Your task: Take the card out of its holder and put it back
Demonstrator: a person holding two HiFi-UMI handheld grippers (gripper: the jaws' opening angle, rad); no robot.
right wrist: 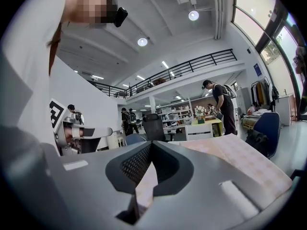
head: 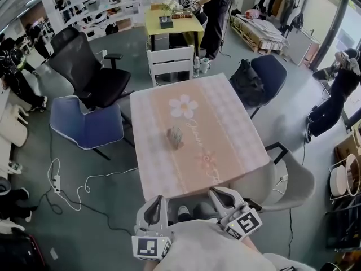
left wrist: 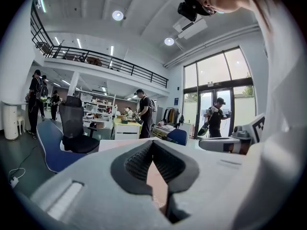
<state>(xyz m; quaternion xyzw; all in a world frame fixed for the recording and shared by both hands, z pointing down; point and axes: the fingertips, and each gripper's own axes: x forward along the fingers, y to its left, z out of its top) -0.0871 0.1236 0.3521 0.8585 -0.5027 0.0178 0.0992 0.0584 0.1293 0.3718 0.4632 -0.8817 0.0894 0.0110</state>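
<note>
By the desk's (head: 225, 123) near edge hover the left gripper (head: 157, 203) and right gripper (head: 223, 195), fingers closed on nothing; the card holder (head: 175, 137) stands mid-desk.

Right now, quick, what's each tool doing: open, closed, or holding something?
Left grey two-jaw tool: closed, jaws meeting at the tips, holding nothing.
Right grey two-jaw tool: closed, holding nothing.

Grey floor (head: 34, 168), black office chair (head: 93, 75), blue chair (head: 84, 126), tall windows (left wrist: 225, 80) (daylit), mezzanine railing (left wrist: 115, 63)
</note>
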